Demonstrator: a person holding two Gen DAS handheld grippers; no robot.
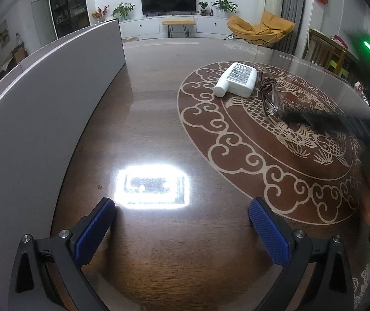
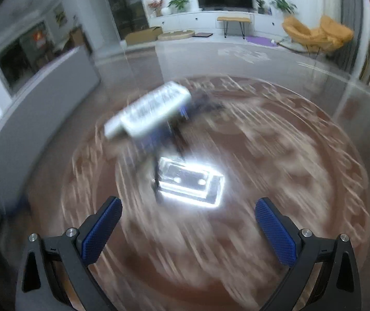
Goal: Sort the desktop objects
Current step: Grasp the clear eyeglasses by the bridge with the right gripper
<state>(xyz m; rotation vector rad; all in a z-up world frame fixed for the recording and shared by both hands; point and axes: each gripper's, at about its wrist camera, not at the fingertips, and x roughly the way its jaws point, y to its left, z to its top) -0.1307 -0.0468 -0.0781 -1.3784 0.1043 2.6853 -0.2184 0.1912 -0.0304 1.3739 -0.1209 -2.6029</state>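
Left tool (image 1: 182,207): blue pads spread apart, nothing between them, above bare dark wood of the tabletop (image 1: 159,119). Right tool (image 2: 189,207): pads likewise apart and empty; its view is heavily blurred. White bottle (image 1: 236,79) lies on its side on the round carved fish pattern (image 1: 262,140), cap toward the camera. Just beside it, on its right, lies a pair of glasses (image 1: 269,93). A grey panel (image 1: 42,98) stands along the tabletop's left edge. A lamp reflection (image 1: 154,186) glares off the wood near the left tool.
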